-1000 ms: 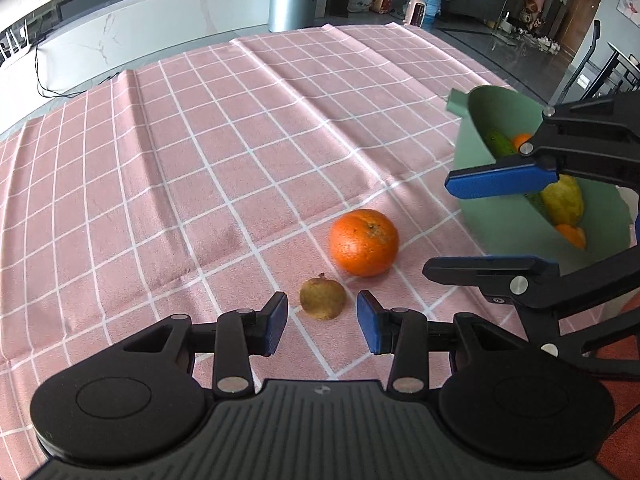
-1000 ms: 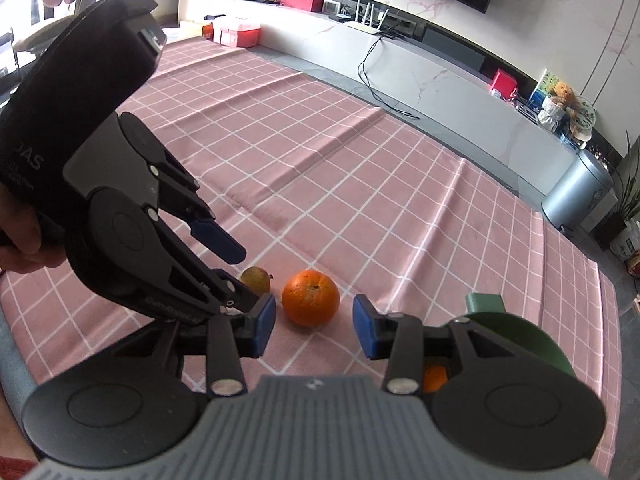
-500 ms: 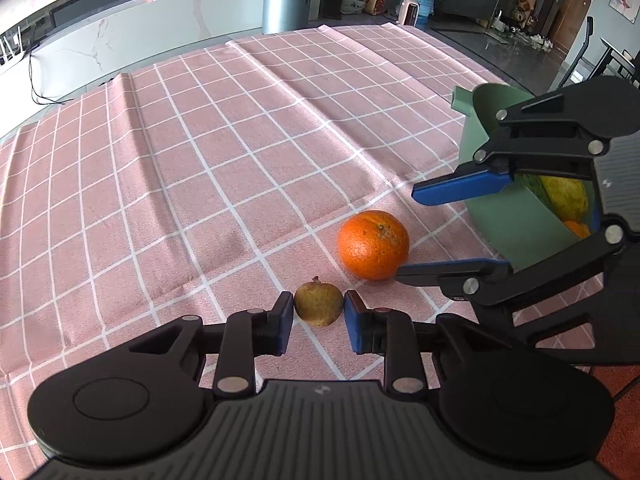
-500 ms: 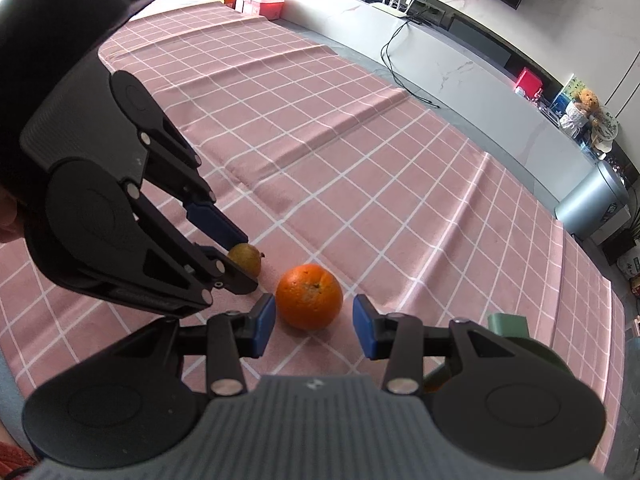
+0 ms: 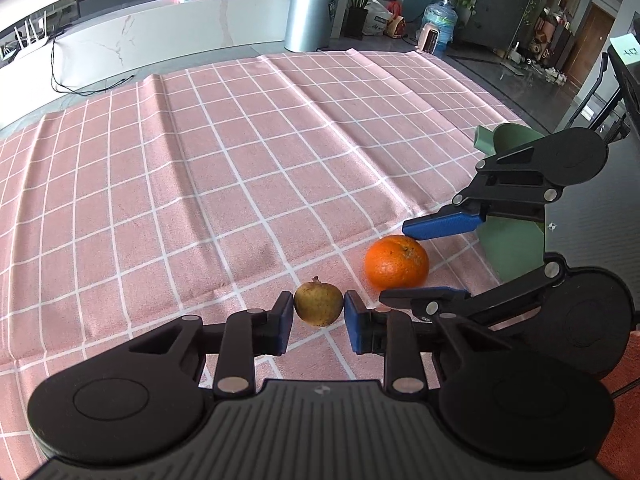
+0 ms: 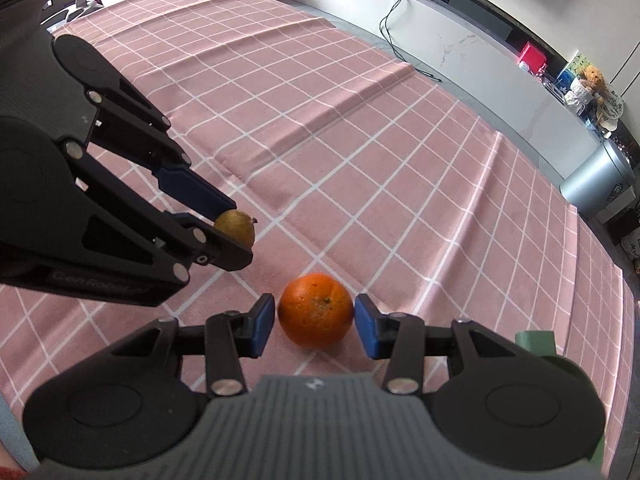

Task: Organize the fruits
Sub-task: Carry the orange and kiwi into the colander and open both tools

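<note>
A small brownish-green fruit [image 5: 319, 304] sits on the pink checked cloth between the pads of my left gripper [image 5: 319, 316], which touch both its sides. It also shows in the right wrist view [image 6: 236, 231]. An orange [image 5: 397, 261] lies just to its right. My right gripper [image 6: 315, 326] straddles the orange [image 6: 316, 310], its pads close on each side, with a thin gap still showing on the left. A green basket [image 5: 516, 248] stands at the right behind the right gripper's arms.
The pink checked cloth [image 5: 240, 168] covers the table and has raised folds. The table's far edge runs along the back. Beyond it are a white counter [image 5: 160, 40], a metal bin [image 5: 310, 16] and a water bottle [image 5: 439, 28].
My left gripper has closed from wide open onto the small fruit. My right gripper has moved forward and down until its pads flank the orange.
</note>
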A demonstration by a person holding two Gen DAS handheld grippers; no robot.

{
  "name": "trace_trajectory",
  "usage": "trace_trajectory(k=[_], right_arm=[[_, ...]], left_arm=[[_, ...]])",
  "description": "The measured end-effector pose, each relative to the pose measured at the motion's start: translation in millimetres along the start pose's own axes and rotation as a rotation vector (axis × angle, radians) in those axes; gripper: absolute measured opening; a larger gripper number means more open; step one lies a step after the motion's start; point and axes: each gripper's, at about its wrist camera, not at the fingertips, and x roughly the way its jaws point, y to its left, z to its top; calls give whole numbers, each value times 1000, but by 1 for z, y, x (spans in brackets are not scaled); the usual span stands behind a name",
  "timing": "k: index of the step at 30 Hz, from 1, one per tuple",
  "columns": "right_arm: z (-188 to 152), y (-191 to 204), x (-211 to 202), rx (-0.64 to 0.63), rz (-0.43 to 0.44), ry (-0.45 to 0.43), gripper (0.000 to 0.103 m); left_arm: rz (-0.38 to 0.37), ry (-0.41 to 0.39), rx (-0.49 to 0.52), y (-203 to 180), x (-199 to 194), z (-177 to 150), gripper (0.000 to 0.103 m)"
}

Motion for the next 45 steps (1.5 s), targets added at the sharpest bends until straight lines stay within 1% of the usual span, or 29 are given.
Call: trace_trajectory(k=[6,11,15,18,21,25,27,33,38,42,45], right_arm=[[3,-1,6,12,-30,16,40],[4,1,1,47,-13,-6,39],[3,8,-22,49,-35,-60,38],[-2,9,-46,96,-34,-110,39],[-10,10,-74,126,-66,-160,39],[-28,6,-112,189,-82,-227,39],[-38,3,-128,221,-97,-253,39],[-79,-11,-167,322,-150,-295,39],[-117,-32,-180,426,-167,-294,39],[-146,-55,-181,505,-169,-283,39],[-163,-70,-177,566,-160,-274,39]], left_arm=[[8,5,-14,3,0,-2,31],[24,-2,-22,1,-4,-3,31],[38,-24,-39,-2,-17,-4,31],[48,-51,-44,-7,-32,-4,31],[53,-84,-48,-14,-49,-1,31],[36,-129,-49,-32,-70,6,31],[23,-136,-40,-46,-75,9,31],[-2,-146,41,-94,-83,19,31],[-31,-141,81,-127,-73,30,31],[-54,-123,104,-146,-56,40,31],[-53,-100,128,-157,-43,43,31]])
